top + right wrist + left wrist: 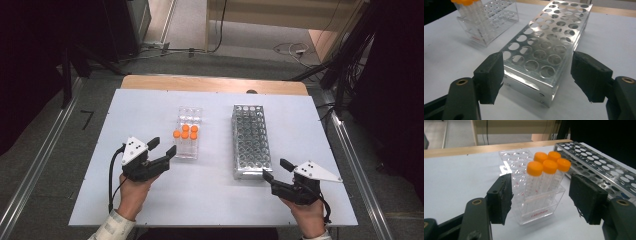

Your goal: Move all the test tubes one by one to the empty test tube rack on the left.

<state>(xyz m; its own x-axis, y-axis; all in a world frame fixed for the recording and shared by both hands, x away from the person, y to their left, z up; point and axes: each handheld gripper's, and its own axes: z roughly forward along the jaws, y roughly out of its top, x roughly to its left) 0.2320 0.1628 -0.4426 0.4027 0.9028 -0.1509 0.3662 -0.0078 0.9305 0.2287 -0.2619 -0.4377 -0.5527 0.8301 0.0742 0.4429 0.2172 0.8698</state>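
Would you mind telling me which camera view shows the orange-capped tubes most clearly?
The left gripper view: the orange-capped tubes stand close up in their clear rack, five caps and the see-through bodies plain. The high view shows them from above as small orange dots. The right gripper view catches the tubes at its top left edge, caps mostly cut off.

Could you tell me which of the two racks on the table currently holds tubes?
The clear plastic rack, nearer the left gripper, holds five orange-capped tubes; the metal rack beside it has empty holes.
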